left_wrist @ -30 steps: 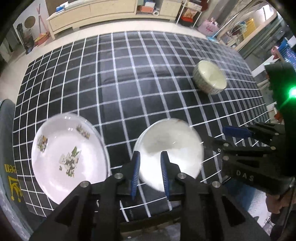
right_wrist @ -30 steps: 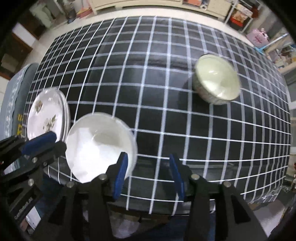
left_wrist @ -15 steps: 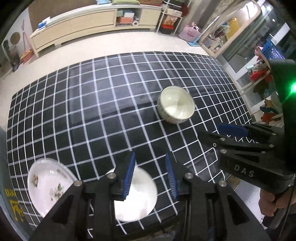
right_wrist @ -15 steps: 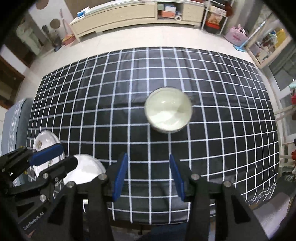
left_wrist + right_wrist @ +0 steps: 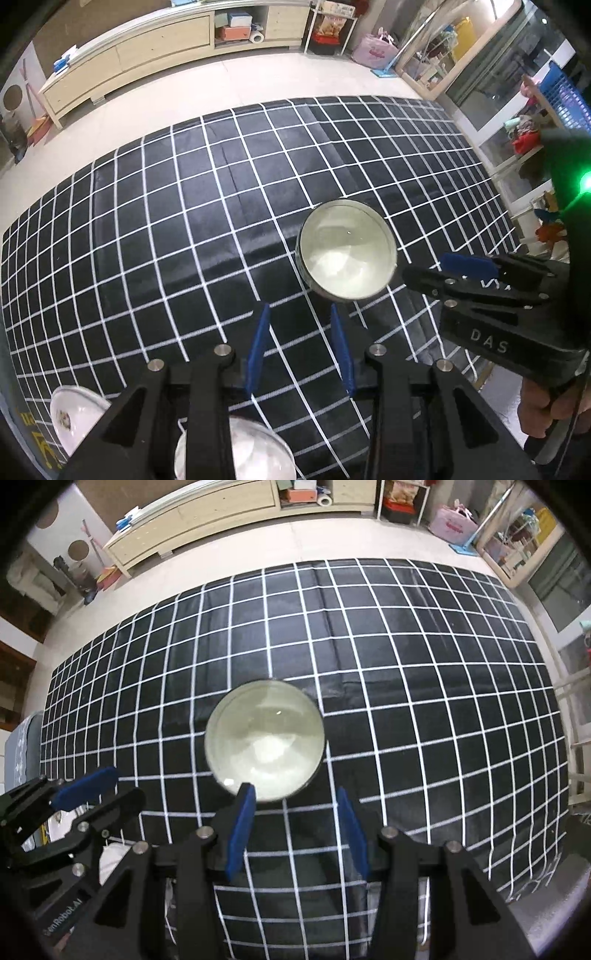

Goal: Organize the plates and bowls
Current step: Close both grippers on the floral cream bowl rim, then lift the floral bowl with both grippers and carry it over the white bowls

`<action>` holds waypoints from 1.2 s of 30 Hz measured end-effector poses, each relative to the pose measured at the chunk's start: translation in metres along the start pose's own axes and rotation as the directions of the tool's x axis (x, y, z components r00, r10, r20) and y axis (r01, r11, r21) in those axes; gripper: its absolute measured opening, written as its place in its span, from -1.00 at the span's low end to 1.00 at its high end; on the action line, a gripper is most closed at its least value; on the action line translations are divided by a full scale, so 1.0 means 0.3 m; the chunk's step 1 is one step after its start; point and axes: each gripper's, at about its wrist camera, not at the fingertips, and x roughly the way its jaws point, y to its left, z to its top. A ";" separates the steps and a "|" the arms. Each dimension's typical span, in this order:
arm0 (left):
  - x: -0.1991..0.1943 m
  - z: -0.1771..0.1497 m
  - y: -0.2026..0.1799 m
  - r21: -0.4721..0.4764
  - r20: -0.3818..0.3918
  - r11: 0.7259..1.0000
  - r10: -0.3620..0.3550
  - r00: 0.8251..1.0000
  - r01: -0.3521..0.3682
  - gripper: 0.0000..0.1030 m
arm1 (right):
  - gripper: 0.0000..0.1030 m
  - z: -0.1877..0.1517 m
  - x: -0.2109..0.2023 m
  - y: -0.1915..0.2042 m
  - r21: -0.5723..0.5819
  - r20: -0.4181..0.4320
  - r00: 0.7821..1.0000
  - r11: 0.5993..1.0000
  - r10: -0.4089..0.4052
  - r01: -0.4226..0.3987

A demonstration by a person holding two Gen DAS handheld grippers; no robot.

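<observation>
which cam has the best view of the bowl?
Right wrist: the bowl sits centered, whole rim visible, just ahead of the open right tongs. Left wrist shows it off to the right, whole but smaller.

Black grid-cloth table (image 5: 184,221): bowl (image 5: 347,254), patterned plate (image 5: 74,417), white plate (image 5: 258,458).

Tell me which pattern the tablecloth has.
The tablecloth is black with a white grid of squares, clearest in the right wrist view.

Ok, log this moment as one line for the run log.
left gripper: open, empty | right gripper: open, over bowl near rim | floral plate, white plate: near table edge
</observation>
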 end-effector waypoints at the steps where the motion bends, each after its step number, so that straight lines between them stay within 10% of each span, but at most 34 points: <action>1: 0.020 0.009 0.000 0.000 -0.007 1.000 0.001 1.000 -0.001 -0.39 | -0.01 0.006 0.011 -0.007 0.001 -0.003 1.000 1.000 -0.001 0.001; 17: 0.267 0.135 -0.010 0.024 -0.072 0.999 0.025 0.997 -0.023 -0.44 | -0.35 0.082 0.153 -0.064 -0.025 -0.030 0.999 0.999 -0.028 0.028; 23: 0.312 0.118 -0.043 0.062 -0.096 0.997 0.044 0.994 -0.038 -0.81 | -0.63 0.048 0.209 -0.064 -0.015 -0.083 0.997 1.000 -0.010 0.009; 36: 0.263 -0.004 0.038 0.050 -0.113 0.997 0.071 0.991 -0.065 -0.81 | -0.66 -0.107 0.183 0.113 -0.064 -0.091 0.996 0.998 0.000 -0.006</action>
